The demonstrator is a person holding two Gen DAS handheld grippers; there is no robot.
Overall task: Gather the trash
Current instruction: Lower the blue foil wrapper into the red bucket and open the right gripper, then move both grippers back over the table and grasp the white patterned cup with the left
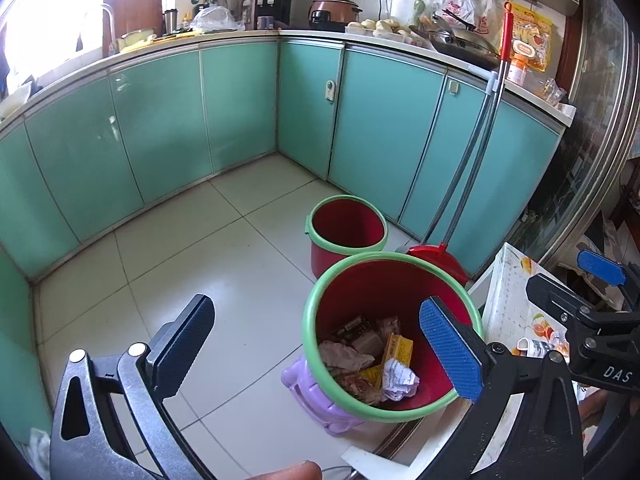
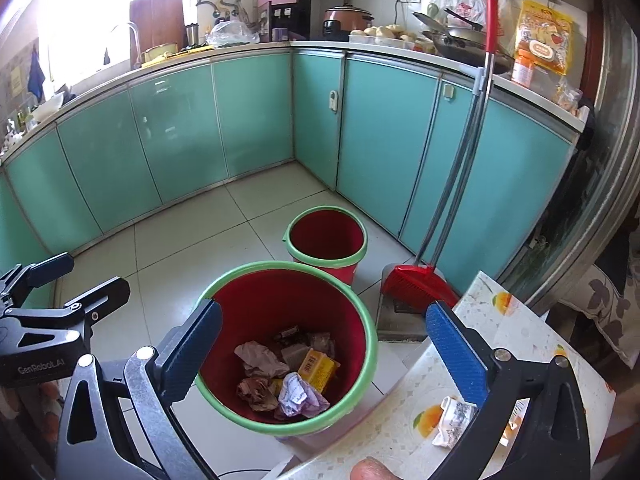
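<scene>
A red bin with a green rim (image 1: 394, 264) (image 2: 288, 270) stands on a purple stool (image 1: 308, 398) and holds crumpled paper (image 1: 398, 380) (image 2: 296, 394), a yellow carton (image 2: 318, 368) and several wrappers. My left gripper (image 1: 316, 348) is open and empty above the bin's near side. My right gripper (image 2: 324, 354) is open and empty, straddling the bin. A crumpled wrapper (image 2: 454, 420) (image 1: 534, 348) lies on the table (image 2: 404, 420) beside the right finger. The right gripper also shows in the left wrist view (image 1: 580, 280).
A second red bin (image 1: 346, 228) (image 2: 326, 238) stands on the floor beyond. A red broom and dustpan (image 1: 440, 256) (image 2: 416, 284) lean against the teal cabinets (image 1: 160, 120). The counter (image 1: 400, 40) is crowded with pots and food.
</scene>
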